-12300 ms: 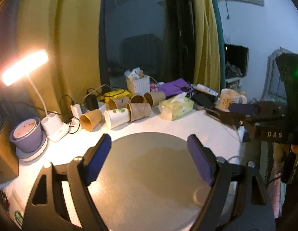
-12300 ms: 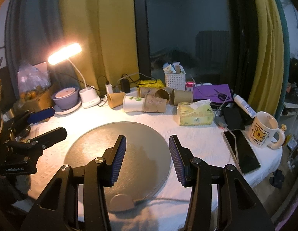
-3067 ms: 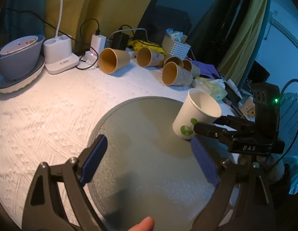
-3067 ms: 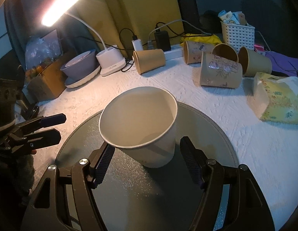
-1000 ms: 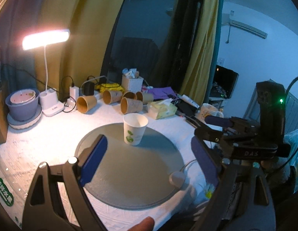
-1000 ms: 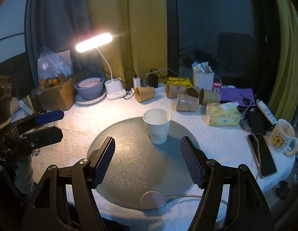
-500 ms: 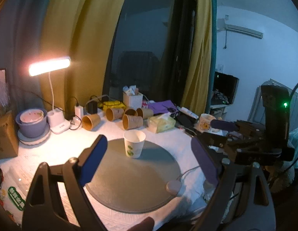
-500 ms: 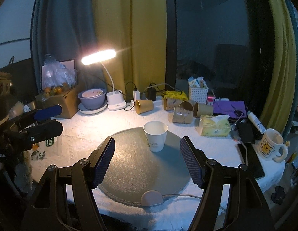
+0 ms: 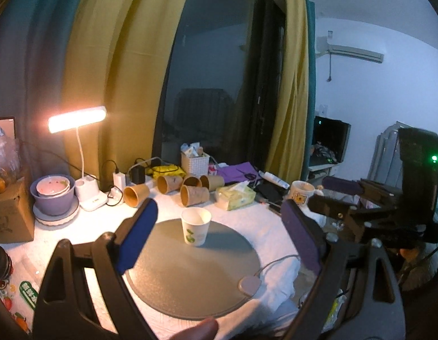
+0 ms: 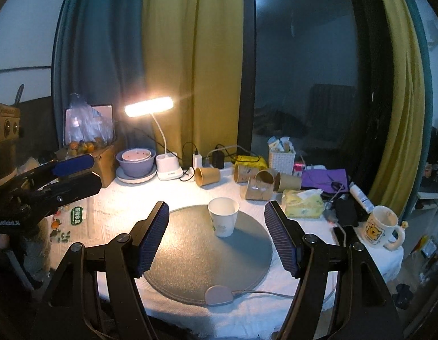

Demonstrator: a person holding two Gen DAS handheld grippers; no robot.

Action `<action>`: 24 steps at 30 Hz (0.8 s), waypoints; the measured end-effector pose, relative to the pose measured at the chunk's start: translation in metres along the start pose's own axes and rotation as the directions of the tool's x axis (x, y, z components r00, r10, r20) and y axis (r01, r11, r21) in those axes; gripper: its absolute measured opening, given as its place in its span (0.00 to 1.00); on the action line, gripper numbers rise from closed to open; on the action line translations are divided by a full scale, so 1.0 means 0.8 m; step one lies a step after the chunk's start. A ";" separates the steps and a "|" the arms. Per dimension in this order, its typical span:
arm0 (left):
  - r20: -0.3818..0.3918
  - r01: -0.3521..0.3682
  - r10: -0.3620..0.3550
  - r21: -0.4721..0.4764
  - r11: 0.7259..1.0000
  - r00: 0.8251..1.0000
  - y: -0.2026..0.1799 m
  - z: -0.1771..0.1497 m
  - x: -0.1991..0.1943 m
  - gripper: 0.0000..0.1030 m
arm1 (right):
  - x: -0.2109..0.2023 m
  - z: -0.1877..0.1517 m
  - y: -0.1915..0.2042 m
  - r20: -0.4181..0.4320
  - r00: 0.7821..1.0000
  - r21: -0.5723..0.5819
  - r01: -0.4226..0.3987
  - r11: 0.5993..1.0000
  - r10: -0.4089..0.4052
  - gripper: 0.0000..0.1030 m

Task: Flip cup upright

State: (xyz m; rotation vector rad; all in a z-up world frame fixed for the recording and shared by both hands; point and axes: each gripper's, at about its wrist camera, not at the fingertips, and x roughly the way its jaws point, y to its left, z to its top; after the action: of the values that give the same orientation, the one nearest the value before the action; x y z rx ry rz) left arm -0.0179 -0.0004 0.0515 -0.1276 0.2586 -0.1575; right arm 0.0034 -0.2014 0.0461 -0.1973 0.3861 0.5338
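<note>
A white paper cup (image 9: pixel 195 228) with a green print stands upright, mouth up, on the round grey mat (image 9: pixel 190 272); it shows in the right wrist view too (image 10: pixel 223 220). My left gripper (image 9: pixel 216 232) is open and empty, held well back from the cup. My right gripper (image 10: pixel 217 236) is open and empty, also well back and above the table's near edge. Each gripper shows in the other's view, the right one (image 9: pixel 343 198) at the right and the left one (image 10: pixel 68 174) at the left.
Several brown paper cups (image 10: pixel 207 176) lie on their sides at the back of the table. A lit desk lamp (image 10: pixel 149 107), a purple bowl (image 10: pixel 136 163), a tissue pack (image 10: pixel 302 206), a white basket (image 10: pixel 282 157), a mug (image 10: pixel 382 228) and phones (image 10: pixel 345 212) stand around the mat.
Both grippers have pulled further back and up from the table, so the cup and mat look smaller. The cup stays upright on the mat.
</note>
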 end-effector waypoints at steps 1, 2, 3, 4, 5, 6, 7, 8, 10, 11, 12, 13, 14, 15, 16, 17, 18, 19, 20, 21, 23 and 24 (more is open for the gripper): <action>0.007 -0.008 0.008 0.001 1.000 1.000 -0.001 0.001 -0.002 0.87 | -0.004 0.001 0.001 0.005 1.000 -0.002 0.003 1.000 -0.003 0.71; 0.013 -0.012 0.012 0.003 1.000 1.000 -0.003 0.002 -0.005 0.87 | -0.007 0.003 0.001 0.009 1.000 -0.004 0.005 1.000 -0.005 0.71; 0.019 -0.013 0.013 0.005 1.000 1.000 -0.005 0.003 -0.007 0.87 | -0.011 0.004 0.002 0.016 1.000 -0.006 0.008 1.000 -0.008 0.71; 0.026 -0.013 0.013 0.008 1.000 1.000 -0.007 0.003 -0.010 0.87 | -0.014 0.004 0.003 0.020 1.000 -0.006 0.009 1.000 -0.009 0.71; 0.034 -0.014 0.014 0.012 1.000 0.999 -0.008 0.004 -0.012 0.87 | -0.017 0.005 0.003 0.025 1.000 -0.005 0.010 1.000 -0.010 0.71; 0.041 -0.014 0.014 0.016 1.000 0.999 -0.010 0.005 -0.014 0.87 | -0.021 0.005 0.004 0.031 0.999 -0.006 0.012 1.000 -0.012 0.71; 0.048 -0.014 0.013 0.021 1.000 0.999 -0.014 0.005 -0.016 0.87 | -0.024 0.006 0.003 0.035 0.999 -0.006 0.014 1.000 -0.013 0.71; 0.059 -0.016 0.014 0.025 1.000 0.998 -0.017 0.006 -0.020 0.87 | -0.027 0.006 0.004 0.040 0.999 -0.007 0.015 1.000 -0.015 0.71; 0.070 -0.015 0.013 0.029 0.999 0.997 -0.020 0.007 -0.025 0.87 | -0.034 0.008 0.006 0.051 0.999 -0.009 0.018 1.000 -0.018 0.71; 0.076 -0.012 0.010 0.030 0.999 0.997 -0.022 0.008 -0.027 0.87 | -0.037 0.009 0.006 0.057 0.998 -0.010 0.020 1.000 -0.020 0.71; 0.083 -0.012 0.009 0.032 0.999 0.997 -0.024 0.008 -0.030 0.87 | -0.041 0.009 0.007 0.061 0.998 -0.010 0.022 1.000 -0.021 0.71; 0.089 -0.014 0.011 0.034 0.999 0.996 -0.025 0.009 -0.032 0.87 | -0.044 0.010 0.008 0.066 0.998 -0.010 0.023 1.000 -0.023 0.71; 0.096 -0.018 0.014 0.037 0.999 0.995 -0.026 0.009 -0.034 0.87 | -0.046 0.011 0.008 0.070 0.997 -0.011 0.025 1.000 -0.024 0.71; 0.101 -0.020 0.016 0.040 0.999 0.995 -0.028 0.009 -0.035 0.87 | -0.048 0.011 0.007 0.073 0.997 -0.011 0.026 1.000 -0.025 0.71; 0.107 -0.024 0.019 0.042 0.999 0.994 -0.029 0.009 -0.036 0.87 | -0.049 0.011 0.007 0.075 0.997 -0.012 0.027 1.000 -0.026 0.71; 0.109 -0.026 0.021 0.040 0.999 0.994 -0.029 0.008 -0.037 0.87 | -0.050 0.011 0.007 0.076 0.997 -0.012 0.027 1.000 -0.026 0.71; 0.109 -0.025 0.021 0.039 0.999 0.994 -0.029 0.008 -0.037 0.87 | -0.050 0.011 0.006 0.074 0.997 -0.010 0.027 1.000 -0.026 0.71; 0.109 -0.024 0.020 0.036 0.999 0.994 -0.028 0.008 -0.037 0.87 | -0.050 0.011 0.005 0.074 0.997 -0.011 0.026 1.000 -0.026 0.71; 0.110 -0.027 0.023 0.032 0.999 0.994 -0.027 0.009 -0.037 0.87 | -0.051 0.011 0.005 0.073 0.997 -0.011 0.026 1.000 -0.025 0.71; 0.110 -0.030 0.026 0.030 0.999 0.994 -0.026 0.009 -0.036 0.87 | -0.050 0.011 0.005 0.074 0.997 -0.011 0.025 1.000 -0.024 0.71; 0.107 -0.037 0.034 0.026 0.999 0.994 -0.025 0.008 -0.034 0.87 | -0.052 0.011 0.003 0.071 0.997 -0.008 0.024 1.000 -0.023 0.71; 0.106 -0.038 0.035 0.023 0.999 0.994 -0.025 0.008 -0.034 0.87 | -0.053 0.012 0.002 0.070 0.997 -0.005 0.023 1.000 -0.022 0.71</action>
State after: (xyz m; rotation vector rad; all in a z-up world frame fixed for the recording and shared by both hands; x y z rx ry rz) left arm -0.0447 -0.0143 0.0672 -0.1056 0.1536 -0.1173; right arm -0.0280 -0.2165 0.0716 -0.1880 0.3135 0.5183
